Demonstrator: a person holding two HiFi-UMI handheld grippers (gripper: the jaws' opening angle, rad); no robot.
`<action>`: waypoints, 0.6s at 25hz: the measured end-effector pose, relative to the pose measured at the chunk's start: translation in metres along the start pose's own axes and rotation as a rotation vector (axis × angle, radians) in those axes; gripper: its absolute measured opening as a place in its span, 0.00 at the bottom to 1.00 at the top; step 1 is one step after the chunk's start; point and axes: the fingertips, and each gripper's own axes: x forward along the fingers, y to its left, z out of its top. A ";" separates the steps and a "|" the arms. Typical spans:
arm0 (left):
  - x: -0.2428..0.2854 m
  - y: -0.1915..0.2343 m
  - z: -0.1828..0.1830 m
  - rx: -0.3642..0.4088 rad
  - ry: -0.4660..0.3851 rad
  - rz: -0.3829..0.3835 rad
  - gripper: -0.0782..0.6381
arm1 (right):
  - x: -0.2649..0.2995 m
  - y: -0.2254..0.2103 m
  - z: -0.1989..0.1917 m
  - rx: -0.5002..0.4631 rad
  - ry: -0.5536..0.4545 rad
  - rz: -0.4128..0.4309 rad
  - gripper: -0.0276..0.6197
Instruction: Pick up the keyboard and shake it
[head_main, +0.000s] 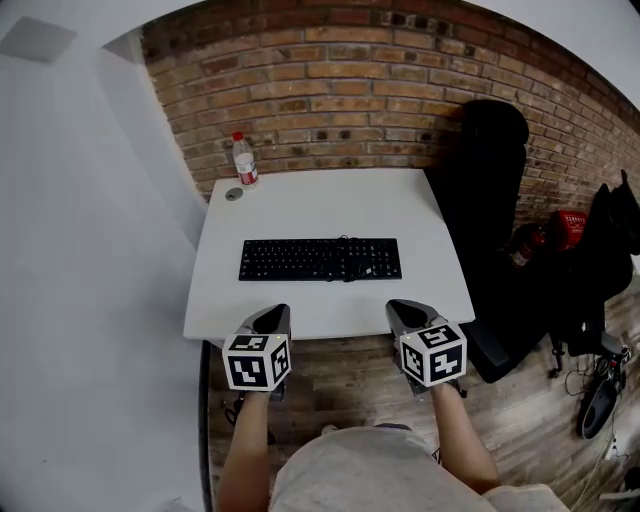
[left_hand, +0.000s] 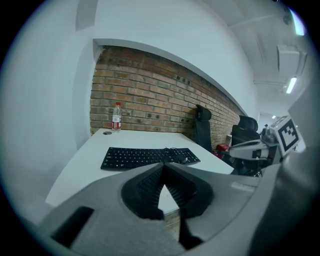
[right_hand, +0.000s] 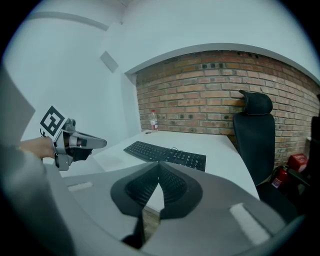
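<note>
Black chair (head_main: 488, 185) beside table (head_main: 330, 205), bottle (head_main: 244, 160) beyond keyboard (head_main: 320, 259)

Black keyboard (head_main: 320, 259), white table (head_main: 330, 200)

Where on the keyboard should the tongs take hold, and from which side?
Likely its two short ends, left tongs on the left, right tongs on the right, from the near table edge: the keyboard lies flat, crosswise before them. Both are shut.

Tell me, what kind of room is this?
Probably an office or a small workroom. A white desk carries a black keyboard and a water bottle, and a black office chair stands beside it against a bare brick wall.
</note>
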 end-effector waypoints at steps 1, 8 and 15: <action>0.001 0.003 0.001 -0.001 0.001 -0.002 0.10 | 0.002 -0.002 0.001 0.004 -0.001 -0.007 0.06; 0.018 0.021 0.005 0.008 0.023 -0.006 0.10 | 0.017 -0.021 0.005 0.032 -0.001 -0.047 0.06; 0.048 0.039 0.004 0.007 0.064 0.008 0.10 | 0.050 -0.041 0.005 0.057 0.011 -0.043 0.06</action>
